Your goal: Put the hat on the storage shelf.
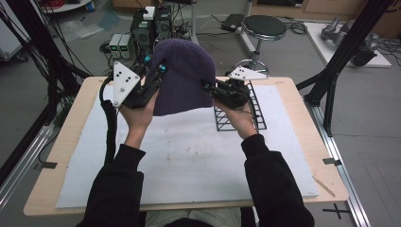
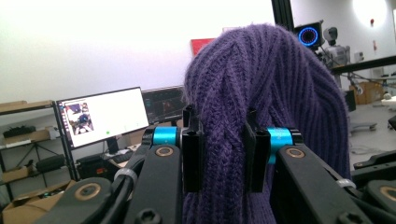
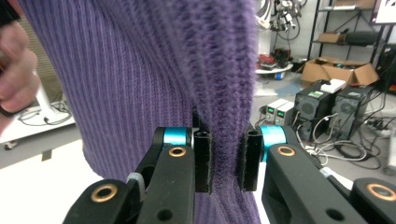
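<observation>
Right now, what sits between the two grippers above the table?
The purple knit beanie hangs between them in the high view, held off the table: the left gripper pinches its left edge, the right gripper its right edge.

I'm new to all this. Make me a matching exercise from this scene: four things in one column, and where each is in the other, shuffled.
1. purple knitted hat
2. black wire rack
3. round black stool
4. white foam mat

A. on the floor beyond the table
B. spread over the tabletop
C. held up by both grippers
D. standing on the mat at the right

Pairs: 1-C, 2-D, 3-A, 4-B
</observation>
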Action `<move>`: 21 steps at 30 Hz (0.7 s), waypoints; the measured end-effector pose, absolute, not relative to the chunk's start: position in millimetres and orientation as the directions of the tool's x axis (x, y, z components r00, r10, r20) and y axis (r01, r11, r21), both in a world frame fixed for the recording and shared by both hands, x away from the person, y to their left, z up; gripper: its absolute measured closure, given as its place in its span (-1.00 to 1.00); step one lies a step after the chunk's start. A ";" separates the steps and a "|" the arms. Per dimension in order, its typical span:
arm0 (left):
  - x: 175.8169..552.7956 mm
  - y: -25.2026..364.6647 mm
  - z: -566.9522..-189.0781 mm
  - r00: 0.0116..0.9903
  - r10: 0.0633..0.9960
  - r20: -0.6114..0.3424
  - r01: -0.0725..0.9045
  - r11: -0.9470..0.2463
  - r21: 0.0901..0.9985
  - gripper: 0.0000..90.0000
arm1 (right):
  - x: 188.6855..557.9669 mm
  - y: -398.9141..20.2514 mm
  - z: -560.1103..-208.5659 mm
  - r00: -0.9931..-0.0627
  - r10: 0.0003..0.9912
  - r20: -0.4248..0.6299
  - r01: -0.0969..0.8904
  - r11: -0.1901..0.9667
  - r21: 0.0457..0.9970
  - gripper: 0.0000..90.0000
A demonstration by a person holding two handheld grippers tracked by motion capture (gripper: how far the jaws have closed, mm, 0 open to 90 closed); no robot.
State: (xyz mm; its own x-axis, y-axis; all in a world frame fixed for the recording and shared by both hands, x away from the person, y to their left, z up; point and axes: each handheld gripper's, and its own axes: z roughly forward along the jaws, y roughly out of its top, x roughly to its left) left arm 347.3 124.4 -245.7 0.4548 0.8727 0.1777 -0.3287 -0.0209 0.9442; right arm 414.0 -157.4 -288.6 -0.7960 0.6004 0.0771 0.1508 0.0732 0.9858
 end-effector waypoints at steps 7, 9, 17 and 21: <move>358.8 122.8 -241.2 0.471 0.871 0.138 -0.305 0.014 0.952 0.64 | 420.7 -167.6 -277.8 -0.792 0.604 0.084 0.151 0.060 0.987 0.79; 360.5 119.5 -241.8 0.473 0.870 0.142 -0.304 0.009 0.953 0.64 | 421.8 -170.2 -277.6 -0.787 0.611 0.086 0.157 0.064 0.985 0.79; 366.2 110.6 -244.0 0.498 0.855 0.144 -0.297 0.012 0.955 0.63 | 423.2 -182.8 -277.9 -0.765 0.639 0.085 0.166 0.068 0.984 0.79; 371.4 99.9 -246.4 0.520 0.843 0.138 -0.278 0.014 0.960 0.62 | 424.5 -192.0 -278.5 -0.747 0.658 0.095 0.184 0.068 0.980 0.79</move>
State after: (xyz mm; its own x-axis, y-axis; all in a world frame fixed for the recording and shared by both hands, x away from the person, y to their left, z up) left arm 371.4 99.9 -246.4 0.5198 0.8430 0.1382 -0.2785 0.0143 0.9603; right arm 424.5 -192.0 -278.5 -0.7471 0.6580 0.0945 0.1843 0.0684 0.9805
